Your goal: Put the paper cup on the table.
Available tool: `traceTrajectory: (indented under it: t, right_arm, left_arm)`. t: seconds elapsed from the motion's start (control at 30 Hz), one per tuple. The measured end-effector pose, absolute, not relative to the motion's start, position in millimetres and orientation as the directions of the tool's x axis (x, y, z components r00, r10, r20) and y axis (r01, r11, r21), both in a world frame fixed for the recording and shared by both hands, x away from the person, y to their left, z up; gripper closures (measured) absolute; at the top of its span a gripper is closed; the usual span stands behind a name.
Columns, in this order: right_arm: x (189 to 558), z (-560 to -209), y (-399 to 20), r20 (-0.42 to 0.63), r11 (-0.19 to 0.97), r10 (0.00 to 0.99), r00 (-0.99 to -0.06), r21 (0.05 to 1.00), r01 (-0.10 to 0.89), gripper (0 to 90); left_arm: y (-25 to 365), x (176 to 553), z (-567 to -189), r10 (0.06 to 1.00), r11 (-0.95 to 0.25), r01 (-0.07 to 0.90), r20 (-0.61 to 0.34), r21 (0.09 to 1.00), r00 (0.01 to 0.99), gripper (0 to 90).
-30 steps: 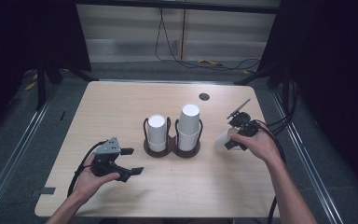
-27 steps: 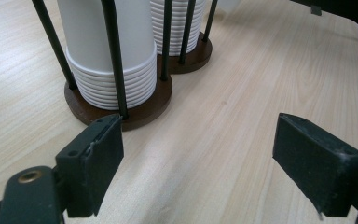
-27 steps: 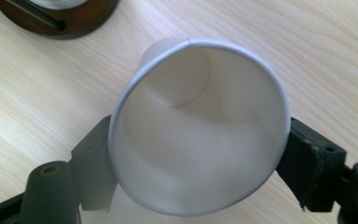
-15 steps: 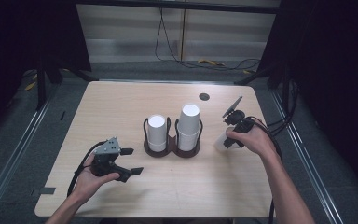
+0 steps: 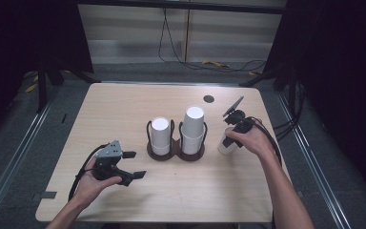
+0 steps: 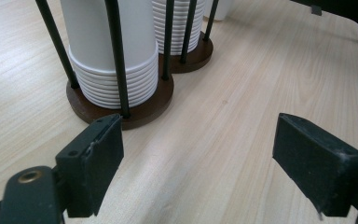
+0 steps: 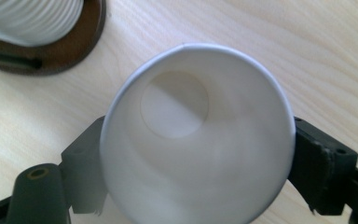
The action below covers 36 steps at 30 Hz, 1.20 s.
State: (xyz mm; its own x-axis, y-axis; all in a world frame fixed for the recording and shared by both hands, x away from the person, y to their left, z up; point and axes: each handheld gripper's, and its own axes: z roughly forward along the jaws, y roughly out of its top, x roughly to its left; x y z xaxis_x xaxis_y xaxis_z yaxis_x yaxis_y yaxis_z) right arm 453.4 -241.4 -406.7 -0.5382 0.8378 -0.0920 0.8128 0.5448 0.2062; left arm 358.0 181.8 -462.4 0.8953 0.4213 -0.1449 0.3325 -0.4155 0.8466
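A dark brown two-post cup holder (image 5: 176,153) stands mid-table with two stacks of white paper cups, a shorter left stack (image 5: 160,135) and a taller right stack (image 5: 193,125). To its right, my right gripper (image 5: 230,138) is shut on a single white cup (image 5: 226,149) that is low over the table. In the right gripper view the cup (image 7: 196,140) faces me mouth-first between the black pads (image 7: 320,164). My left gripper (image 5: 135,165) rests open near the front left, aimed at the holder. Its jaws (image 6: 200,163) are wide apart, with the nearest stack (image 6: 109,46) ahead.
A small black round mark (image 5: 208,98) lies on the table behind the right hand. The holder's base (image 7: 51,51) sits just left of the held cup. Bare wood stretches between the left gripper and the holder. Cables trail on the floor beyond the far edge.
The right hand has shifted slightly left with the cup, and the gripper has tilted more. The left gripper has stayed where it was.
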Motion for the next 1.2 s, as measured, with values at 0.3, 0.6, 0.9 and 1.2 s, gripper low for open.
traceTrajectory:
  t: [0.3,0.6,0.9,1.2]
  right_arm:
    - [454.7,-418.4,-234.8,-0.068,0.532,0.843,-0.534,0.260,0.806,16.9]
    - [451.2,-423.8,-237.5,-0.043,0.508,0.853,-0.521,0.301,0.807,16.5]
    - [445.7,-424.8,-239.6,-0.043,0.488,0.862,-0.506,0.346,0.802,15.8]
    - [439.0,-432.3,-247.6,0.008,0.430,0.883,-0.470,0.392,0.813,15.9]
  left_arm:
    - [184.3,359.3,-462.8,0.429,-0.396,0.350,-0.166,0.849,0.888,16.3]
    - [184.1,359.2,-463.4,0.432,-0.404,0.348,-0.158,0.846,0.888,16.3]
    - [185.2,359.4,-464.0,0.442,-0.401,0.350,-0.156,0.847,0.883,16.8]
    - [184.7,359.8,-465.3,0.444,-0.401,0.351,-0.156,0.846,0.882,16.7]
